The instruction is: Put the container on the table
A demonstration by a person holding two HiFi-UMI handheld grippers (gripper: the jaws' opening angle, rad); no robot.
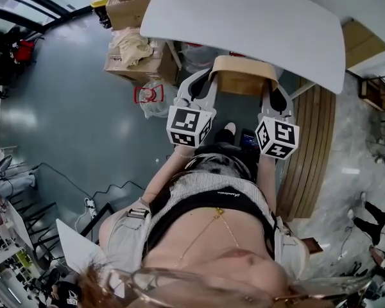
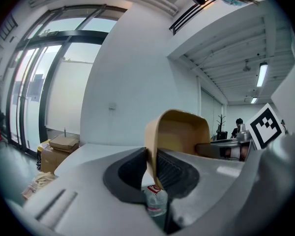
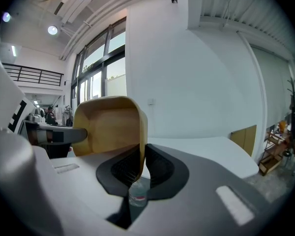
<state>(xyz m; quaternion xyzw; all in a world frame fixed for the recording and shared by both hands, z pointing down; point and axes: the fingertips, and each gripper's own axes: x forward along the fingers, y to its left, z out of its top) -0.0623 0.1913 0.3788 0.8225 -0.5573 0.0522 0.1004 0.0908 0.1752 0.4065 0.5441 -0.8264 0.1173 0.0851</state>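
A tan, open-topped container (image 1: 242, 76) hangs in the air just in front of the white table's (image 1: 256, 18) near edge, carried between both grippers. My left gripper (image 1: 202, 87) is shut on its left wall, and my right gripper (image 1: 277, 98) is shut on its right wall. In the left gripper view the container (image 2: 179, 132) rises from the clamped jaws of the left gripper (image 2: 152, 167), its hollow facing the camera. The right gripper view shows the same for the container (image 3: 110, 127) and the right gripper (image 3: 140, 168). The tabletop (image 3: 206, 149) lies just behind.
Cardboard boxes (image 1: 131, 5) and a plastic bag (image 1: 151, 98) sit on the floor left of the table. A slatted wooden strip (image 1: 314, 146) runs along the right. A plastic bottle (image 2: 156, 200) shows on the floor below the jaws. My own legs and shoes are underneath.
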